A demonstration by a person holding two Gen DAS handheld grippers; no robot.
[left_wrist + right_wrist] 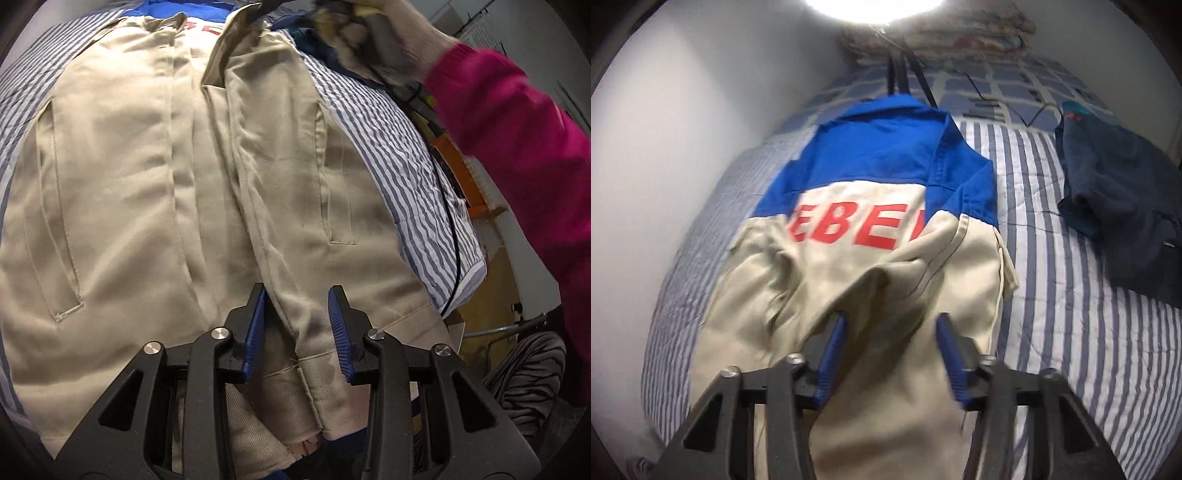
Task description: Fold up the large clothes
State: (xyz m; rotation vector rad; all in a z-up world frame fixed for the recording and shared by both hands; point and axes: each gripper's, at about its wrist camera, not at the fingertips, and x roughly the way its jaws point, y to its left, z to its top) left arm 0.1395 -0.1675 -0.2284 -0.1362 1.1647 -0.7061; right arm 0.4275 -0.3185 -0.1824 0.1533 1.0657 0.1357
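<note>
A beige work coverall with a blue upper back and red letters lies on a striped bed. In the left wrist view my left gripper is open, its blue-padded jaws on either side of a beige fabric edge near the hem. In the right wrist view my right gripper is open over the beige cloth, with fabric between the jaws. The person's hand and pink sleeve reach over the far end of the garment.
The blue-and-white striped bedspread covers the bed. A dark navy garment lies at the right. A folded floral blanket sits by the wall at the head. A white wall borders the left. An orange frame stands beside the bed.
</note>
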